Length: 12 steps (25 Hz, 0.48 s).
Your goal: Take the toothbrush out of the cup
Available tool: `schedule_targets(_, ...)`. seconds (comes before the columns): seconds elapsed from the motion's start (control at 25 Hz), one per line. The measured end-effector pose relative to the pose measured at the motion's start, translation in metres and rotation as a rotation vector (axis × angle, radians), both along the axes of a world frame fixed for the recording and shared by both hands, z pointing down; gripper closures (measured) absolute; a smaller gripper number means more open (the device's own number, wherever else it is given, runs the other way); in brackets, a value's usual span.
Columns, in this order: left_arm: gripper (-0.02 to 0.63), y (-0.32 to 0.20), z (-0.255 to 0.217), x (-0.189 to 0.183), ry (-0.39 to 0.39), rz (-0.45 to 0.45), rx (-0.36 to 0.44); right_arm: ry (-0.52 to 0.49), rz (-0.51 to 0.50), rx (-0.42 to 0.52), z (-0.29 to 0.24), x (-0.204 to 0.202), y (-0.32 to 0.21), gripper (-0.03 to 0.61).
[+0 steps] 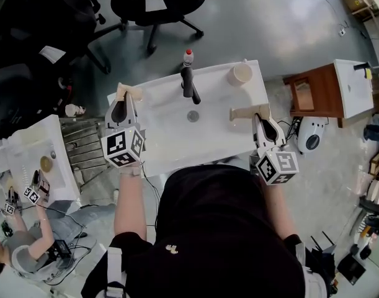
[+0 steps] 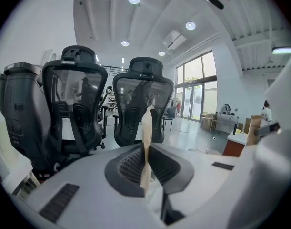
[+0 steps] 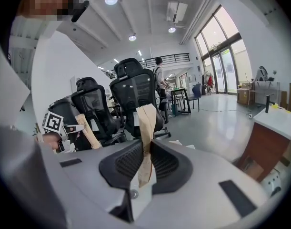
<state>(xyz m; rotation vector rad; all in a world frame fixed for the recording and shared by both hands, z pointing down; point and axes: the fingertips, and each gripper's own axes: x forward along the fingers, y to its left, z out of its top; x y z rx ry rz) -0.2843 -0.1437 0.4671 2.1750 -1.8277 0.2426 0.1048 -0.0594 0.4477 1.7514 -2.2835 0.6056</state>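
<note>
A tan cup point(image 1: 242, 74) stands at the far right corner of the white sink top point(image 1: 170, 144); I see nothing sticking out of it. My left gripper point(image 1: 123, 103) is shut on a flat tan paper-like strip point(image 1: 129, 92) at the sink's left edge. In the left gripper view that strip point(image 2: 147, 128) stands upright, pinched between the jaws of the gripper point(image 2: 146, 162). My right gripper point(image 1: 261, 120) is shut on a second tan strip point(image 1: 249, 112) near the right edge, which stands upright point(image 3: 146, 125) in the jaws point(image 3: 146, 165). No toothbrush can be made out.
A black faucet point(image 1: 189, 83) and a red-capped bottle point(image 1: 188, 57) stand at the sink's back, with a drain point(image 1: 193, 116) in the basin. Black office chairs point(image 1: 155, 2) are beyond. A wooden cabinet point(image 1: 316, 93) stands to the right. Another person point(image 1: 28, 244) works lower left.
</note>
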Motion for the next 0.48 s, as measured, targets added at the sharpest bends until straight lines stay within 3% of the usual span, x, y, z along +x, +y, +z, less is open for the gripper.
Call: schedule_targets(0.48,0.58,0.032,-0.058,0.019,-0.025,-0.058,0.063,-0.089,-0.116,0.046,-0.006,-0.01,-0.022,0.518)
